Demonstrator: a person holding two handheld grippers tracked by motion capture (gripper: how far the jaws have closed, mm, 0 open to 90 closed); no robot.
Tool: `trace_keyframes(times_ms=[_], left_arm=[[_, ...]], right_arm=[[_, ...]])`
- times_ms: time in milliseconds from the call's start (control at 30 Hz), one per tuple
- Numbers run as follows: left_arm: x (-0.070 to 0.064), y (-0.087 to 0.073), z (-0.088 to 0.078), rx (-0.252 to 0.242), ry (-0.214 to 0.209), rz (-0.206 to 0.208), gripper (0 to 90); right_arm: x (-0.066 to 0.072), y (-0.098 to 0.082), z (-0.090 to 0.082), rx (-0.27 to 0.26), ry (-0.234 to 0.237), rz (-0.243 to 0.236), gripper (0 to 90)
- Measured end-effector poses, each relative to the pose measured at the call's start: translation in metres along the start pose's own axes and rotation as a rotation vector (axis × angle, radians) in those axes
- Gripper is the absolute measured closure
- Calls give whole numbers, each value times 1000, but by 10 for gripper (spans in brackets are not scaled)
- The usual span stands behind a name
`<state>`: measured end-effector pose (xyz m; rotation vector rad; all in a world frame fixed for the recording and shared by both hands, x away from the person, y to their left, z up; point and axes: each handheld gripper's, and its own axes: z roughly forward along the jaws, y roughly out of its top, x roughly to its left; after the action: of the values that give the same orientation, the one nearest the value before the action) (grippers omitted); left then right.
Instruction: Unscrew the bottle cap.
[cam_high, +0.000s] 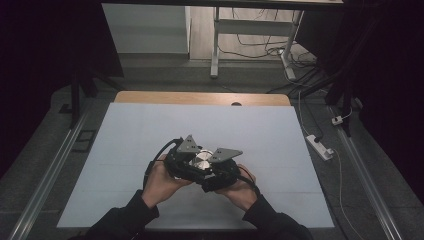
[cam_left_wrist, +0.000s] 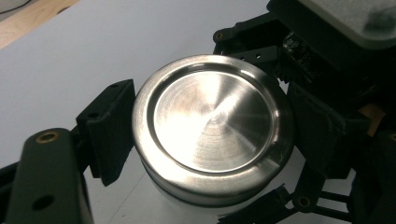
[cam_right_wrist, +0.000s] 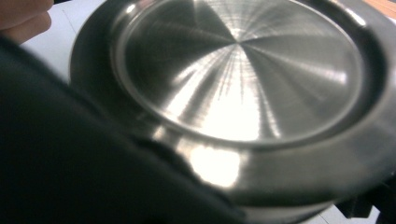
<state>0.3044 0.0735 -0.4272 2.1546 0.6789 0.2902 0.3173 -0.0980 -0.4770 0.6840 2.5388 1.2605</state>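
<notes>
Stainless-steel lidded jar (cam_left_wrist: 212, 128), probably rigid and slippery, sits clamped between both tools: left tool (cam_left_wrist: 205, 140) and right tool (cam_high: 216, 172) each closed on its smooth sides above the worktop (cam_high: 150, 130).

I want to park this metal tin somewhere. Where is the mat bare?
The white mat is bare left, right and beyond the metal tin, up to the wooden edge. It is crowded only near the person, around both hand-held grippers.
</notes>
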Motion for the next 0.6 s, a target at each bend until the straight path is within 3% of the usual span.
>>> trace_keyframes(times_ms=[600], left_arm=[[2, 4, -11, -24, -8, -3, 206]], right_arm=[[0, 0, -1, -12, 11, -1, 152]])
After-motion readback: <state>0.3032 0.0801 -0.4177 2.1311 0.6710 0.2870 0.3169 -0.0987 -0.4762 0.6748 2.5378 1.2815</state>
